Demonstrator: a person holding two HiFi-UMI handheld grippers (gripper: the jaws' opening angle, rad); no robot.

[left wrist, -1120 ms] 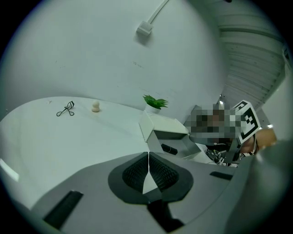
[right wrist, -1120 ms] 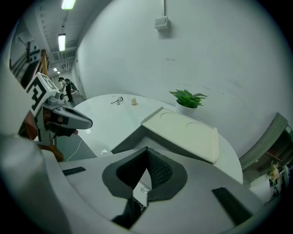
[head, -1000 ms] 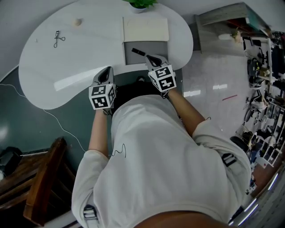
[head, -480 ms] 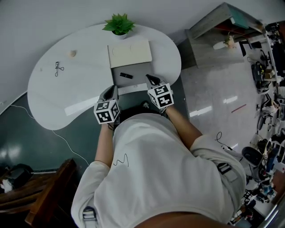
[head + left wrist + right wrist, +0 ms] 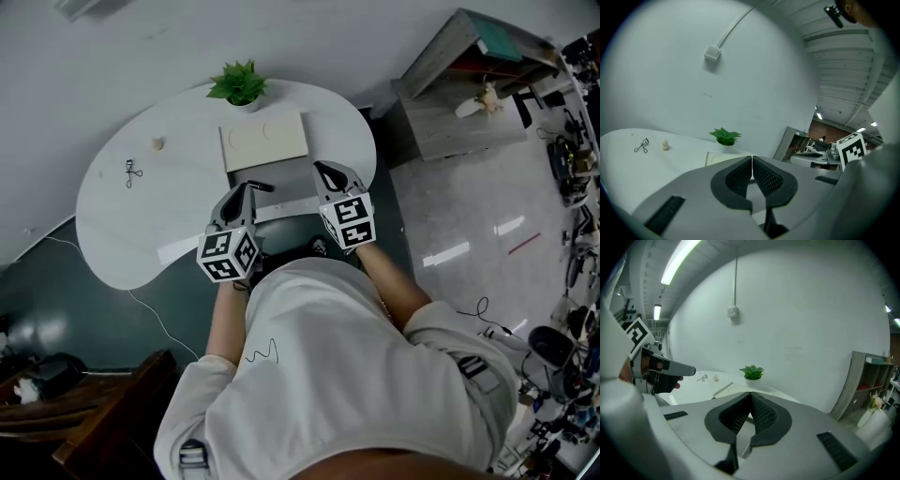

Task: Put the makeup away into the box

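Left tool (image 5: 244, 191): clenched, empty. Right tool (image 5: 325, 172): clenched, empty. Both are held above the near edge of the bench (image 5: 122, 234).
Cream box (image 5: 264, 141): ahead, between the tools.
Black stick (image 5: 262, 186): lies crosswise just before the box, nearest the left tool, its end partly hidden.
Eyelash curler (image 5: 132, 171), small pale item (image 5: 158, 144): far left, on the left hand's side; too small to identify.

Box (image 5: 264, 139): flat, cream, square, on far side of white table (image 5: 122, 225). Grey panel (image 5: 292, 181) adjoins its near edge. Black stick (image 5: 261, 186) lies on the grey panel. Eyelash curler (image 5: 131, 171) and small beige piece (image 5: 158, 143) lie well left of box, near each other, not touching.
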